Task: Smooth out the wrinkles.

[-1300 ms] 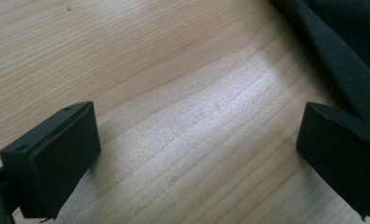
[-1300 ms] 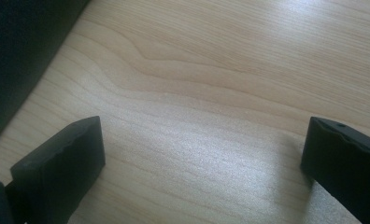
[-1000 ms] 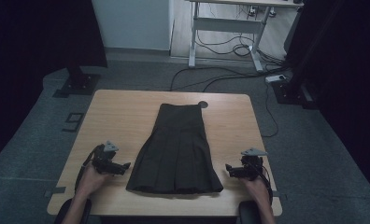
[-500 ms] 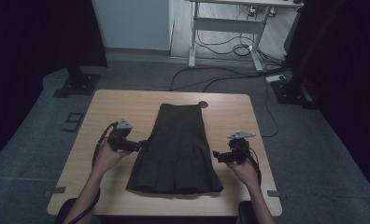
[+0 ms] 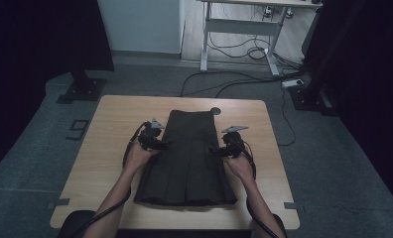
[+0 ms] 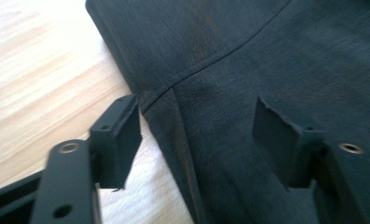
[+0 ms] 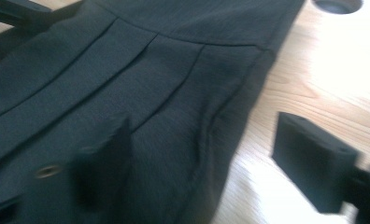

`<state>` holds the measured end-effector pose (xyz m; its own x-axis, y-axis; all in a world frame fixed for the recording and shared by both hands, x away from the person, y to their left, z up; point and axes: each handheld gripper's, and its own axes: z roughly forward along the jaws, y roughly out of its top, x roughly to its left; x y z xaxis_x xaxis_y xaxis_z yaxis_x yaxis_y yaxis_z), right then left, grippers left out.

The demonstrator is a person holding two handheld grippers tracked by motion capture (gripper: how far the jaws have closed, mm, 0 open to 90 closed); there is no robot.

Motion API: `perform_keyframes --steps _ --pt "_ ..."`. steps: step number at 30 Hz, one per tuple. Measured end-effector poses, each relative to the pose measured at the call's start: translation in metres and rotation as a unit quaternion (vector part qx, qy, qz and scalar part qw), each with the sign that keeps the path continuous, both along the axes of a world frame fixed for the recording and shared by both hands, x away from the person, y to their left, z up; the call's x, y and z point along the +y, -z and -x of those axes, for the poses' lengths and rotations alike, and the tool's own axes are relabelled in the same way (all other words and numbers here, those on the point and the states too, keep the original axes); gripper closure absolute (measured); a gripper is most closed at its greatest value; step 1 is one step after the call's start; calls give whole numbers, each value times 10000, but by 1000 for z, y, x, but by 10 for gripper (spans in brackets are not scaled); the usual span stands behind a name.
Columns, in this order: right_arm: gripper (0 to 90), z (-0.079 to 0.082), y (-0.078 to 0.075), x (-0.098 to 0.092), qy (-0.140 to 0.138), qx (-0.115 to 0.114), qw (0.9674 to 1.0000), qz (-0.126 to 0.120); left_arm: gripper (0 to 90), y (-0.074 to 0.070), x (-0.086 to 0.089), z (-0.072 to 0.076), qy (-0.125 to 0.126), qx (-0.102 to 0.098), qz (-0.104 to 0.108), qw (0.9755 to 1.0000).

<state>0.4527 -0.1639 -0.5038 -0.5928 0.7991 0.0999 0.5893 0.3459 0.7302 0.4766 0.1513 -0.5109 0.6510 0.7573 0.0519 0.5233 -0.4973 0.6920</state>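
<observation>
A dark pleated skirt (image 5: 189,158) lies flat on the wooden table (image 5: 110,129), waist at the far end and hem toward the person. My left gripper (image 5: 163,144) is at the skirt's left edge, below the waistband. In the left gripper view the skirt's edge (image 6: 174,121) runs between the left gripper's (image 6: 197,140) jaws, which have just been closing and do not press on the cloth. My right gripper (image 5: 214,150) is at the skirt's right edge. The right gripper (image 7: 209,161) straddles that edge (image 7: 230,130), its jaws just closing but still apart.
A round cable hole (image 5: 215,111) sits in the table just past the waistband's right corner, also the cable hole (image 7: 337,4) in the right gripper view. Behind the table are a desk frame (image 5: 239,29) and floor cables (image 5: 244,84). A black stand base (image 5: 83,91) is at the far left.
Both hands have moved from the table's near edge forward and inward to the skirt's two sides. Both pairs of jaws stand narrower than before.
</observation>
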Motion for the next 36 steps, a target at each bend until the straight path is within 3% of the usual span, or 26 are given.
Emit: perform_keyframes --steps 1,2,4,5,6,9,11,17,20,21,22,23,24,26,30,31,32,33,34,35,36 --pt "254 0 0 0 0 0 10000 0 392 0 0 0 0 0 0 10000" --pt "380 -3 5 6 -105 77 9998 139 421 8 -3 -1 59 39 -119 9999" --pt "472 -4 9 10 -224 208 9992 246 467 16 -6 1 115 72 -226 9997" --pt "472 -4 9 10 -224 208 9992 246 504 16 -6 1 115 72 -226 9997" --pt "567 -3 14 13 -254 306 9986 337 521 19 -6 3 114 44 -165 9998" --pt "632 -1 19 14 -285 383 9978 466 560 19 -6 5 98 72 -132 9998" --pt "664 4 24 11 -242 511 9976 396 604 18 -5 13 147 68 -267 9995" --pt "667 25 27 7 -333 534 9976 284 603 20 3 35 242 235 -27 9994" --pt "653 47 26 5 -535 561 9963 366 594 20 8 61 366 364 71 9986" --pt "646 54 25 6 -575 569 9959 399 589 20 8 61 366 364 71 9986" --pt "640 60 25 6 -619 566 9955 434 586 20 10 74 462 382 27 9982" --pt "640 60 25 6 -619 566 9955 434 582 20 10 74 462 382 27 9982" --pt "632 71 25 7 -700 566 9948 477 578 20 12 86 499 398 25 9980" --pt "626 80 25 7 -778 545 9942 494 571 20 13 94 552 407 -6 9976" --pt "581 85 24 7 -833 580 9935 511 518 18 15 98 598 500 52 9969" --pt "533 85 23 7 -847 572 9934 525 475 16 16 97 624 544 38 9966" --pt "456 81 18 6 -807 521 9940 527 400 9 16 91 578 444 -91 9973" --pt "456 81 18 6 -807 521 9940 527 372 9 16 91 578 444 -91 9973" --pt "411 73 10 5 -754 441 9954 394 348 -1 16 80 486 355 -10 9982" --pt "411 73 10 5 -754 441 9954 394 317 -1 16 80 486 355 -10 9982" --pt "378 61 1 6 -746 391 9960 299 299 -11 15 66 393 309 97 9987"
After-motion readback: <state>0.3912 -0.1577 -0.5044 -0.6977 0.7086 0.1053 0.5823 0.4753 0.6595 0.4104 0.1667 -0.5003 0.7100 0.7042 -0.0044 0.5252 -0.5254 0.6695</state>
